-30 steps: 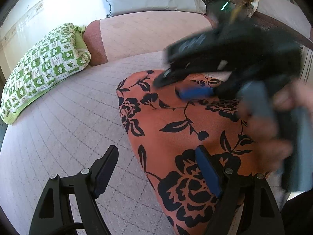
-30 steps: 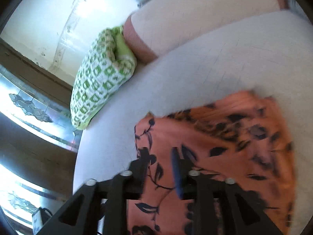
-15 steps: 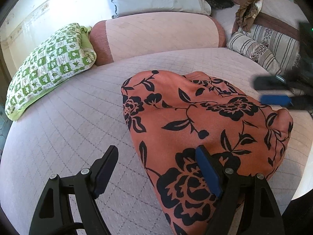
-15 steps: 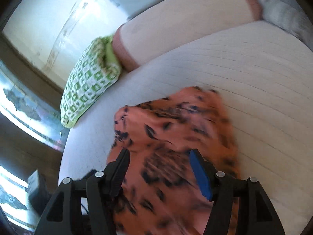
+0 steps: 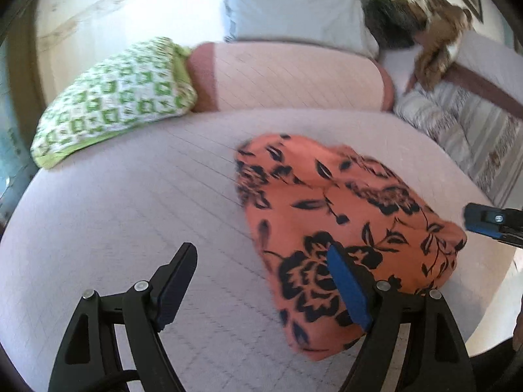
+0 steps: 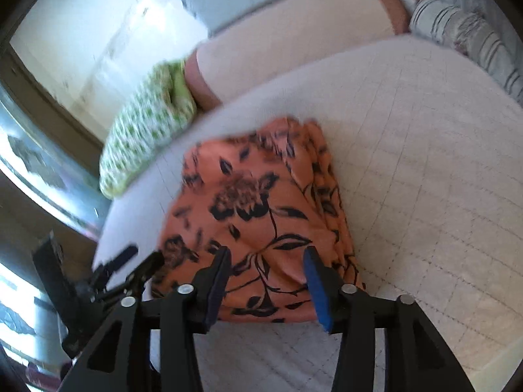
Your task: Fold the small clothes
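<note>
An orange garment with black flowers (image 5: 340, 215) lies folded into a compact bundle on the pale quilted bed (image 5: 130, 202). My left gripper (image 5: 261, 277) is open and empty, hovering over the bed at the garment's left edge, its right finger above the cloth. My right gripper (image 6: 266, 281) is open and empty, just above the garment (image 6: 261, 215) at its near edge. The right gripper's tip also shows at the right edge of the left wrist view (image 5: 490, 222). The left gripper shows at the lower left of the right wrist view (image 6: 127, 268).
A green and white patterned pillow (image 5: 117, 98) lies at the back left. A pink bolster (image 5: 287, 78) and a grey-blue pillow (image 5: 294, 6) lie behind. Striped cushions (image 5: 464, 130) and brown cloth (image 5: 438, 42) sit at the back right. The bed edge runs near the right.
The right gripper let go, opened, and swung away from over the garment to its right side. The left gripper pulled back a little. The garment stays folded on the bed.
</note>
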Action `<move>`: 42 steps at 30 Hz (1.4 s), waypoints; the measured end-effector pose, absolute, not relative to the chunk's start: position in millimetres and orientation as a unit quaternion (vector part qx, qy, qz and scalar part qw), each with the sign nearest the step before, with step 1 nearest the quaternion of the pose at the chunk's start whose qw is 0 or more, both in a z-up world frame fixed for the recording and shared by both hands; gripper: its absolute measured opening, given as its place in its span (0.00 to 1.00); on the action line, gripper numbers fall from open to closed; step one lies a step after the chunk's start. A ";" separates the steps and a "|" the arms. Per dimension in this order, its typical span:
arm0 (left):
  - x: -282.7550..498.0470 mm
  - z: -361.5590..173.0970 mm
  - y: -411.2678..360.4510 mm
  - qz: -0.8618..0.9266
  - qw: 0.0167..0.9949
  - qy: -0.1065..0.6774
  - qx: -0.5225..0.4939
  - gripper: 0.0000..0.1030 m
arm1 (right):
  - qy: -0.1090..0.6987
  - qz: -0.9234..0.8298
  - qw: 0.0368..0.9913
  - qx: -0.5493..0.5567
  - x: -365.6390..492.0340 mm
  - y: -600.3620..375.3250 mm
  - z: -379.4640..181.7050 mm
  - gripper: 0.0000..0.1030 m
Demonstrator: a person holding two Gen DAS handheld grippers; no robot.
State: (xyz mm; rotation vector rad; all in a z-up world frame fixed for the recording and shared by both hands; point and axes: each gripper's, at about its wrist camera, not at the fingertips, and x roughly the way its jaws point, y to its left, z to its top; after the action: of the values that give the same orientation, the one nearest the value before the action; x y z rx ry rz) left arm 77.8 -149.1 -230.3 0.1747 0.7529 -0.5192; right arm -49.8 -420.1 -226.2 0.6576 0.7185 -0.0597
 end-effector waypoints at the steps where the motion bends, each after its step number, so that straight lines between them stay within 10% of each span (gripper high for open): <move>1: 77.6 -226.9 -144.8 -0.239 0.899 0.358 0.080 0.81 | 0.328 -0.032 0.893 0.306 -55.7 -416.9 -218.3 0.55; 42: 85.3 -223.5 -147.4 -0.195 0.909 0.356 0.096 0.86 | 0.293 -0.084 0.916 0.262 -57.1 -412.2 -210.7 0.65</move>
State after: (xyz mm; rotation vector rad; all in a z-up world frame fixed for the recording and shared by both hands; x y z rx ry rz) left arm 85.3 -147.4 -223.5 0.1989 0.7350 -0.4023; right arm -57.1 -412.2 -210.7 0.5395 0.6020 -0.1723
